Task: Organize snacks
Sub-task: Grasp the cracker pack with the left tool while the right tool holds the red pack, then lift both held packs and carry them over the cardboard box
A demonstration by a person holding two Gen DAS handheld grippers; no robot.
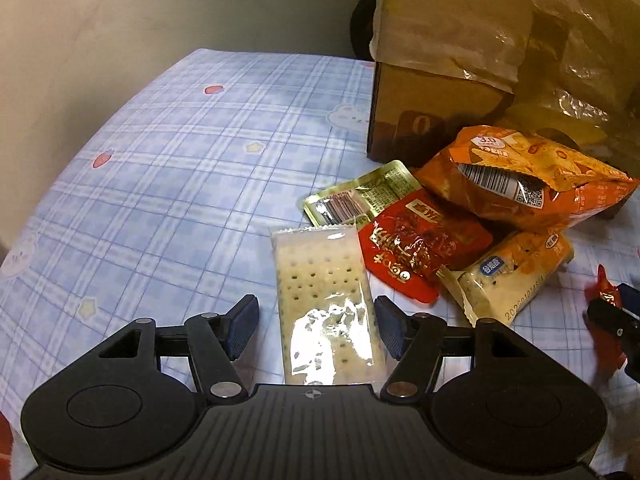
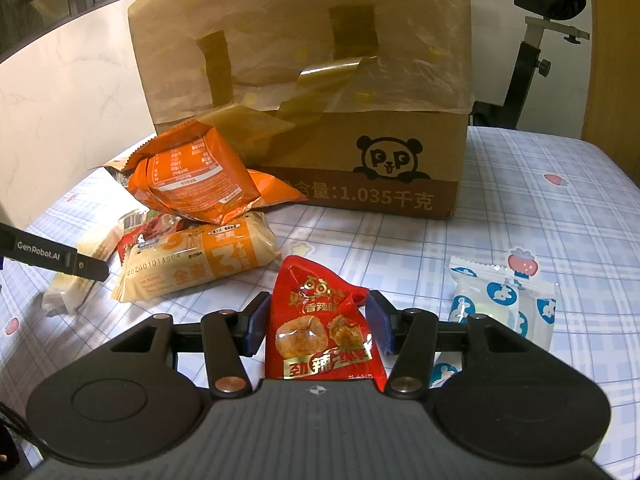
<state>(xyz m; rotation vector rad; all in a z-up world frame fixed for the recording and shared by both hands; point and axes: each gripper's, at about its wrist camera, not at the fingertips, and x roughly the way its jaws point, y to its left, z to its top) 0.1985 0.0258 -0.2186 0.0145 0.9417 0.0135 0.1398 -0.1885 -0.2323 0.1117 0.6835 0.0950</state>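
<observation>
In the left wrist view a clear pack of pale crackers (image 1: 324,280) lies on the blue checked cloth (image 1: 160,160), between the jaws of my left gripper (image 1: 316,308). Those jaws have been widening: the left pad stands apart from the pack and the right pad is at its edge. My right gripper (image 2: 316,304) is shut on a red snack packet (image 2: 320,340), its pads against the packet's two sides. A pile of snacks lies beyond: an orange chip bag (image 2: 192,176), a cream bread pack (image 2: 200,260), a red sachet (image 1: 416,248) and a gold sachet (image 1: 360,196).
A brown cardboard box (image 2: 360,160) with a panda print stands behind the pile. Blue-and-white candy packs (image 2: 504,300) lie right of my right gripper. A wall borders the table at the left. An exercise bike (image 2: 536,40) stands beyond the far right edge.
</observation>
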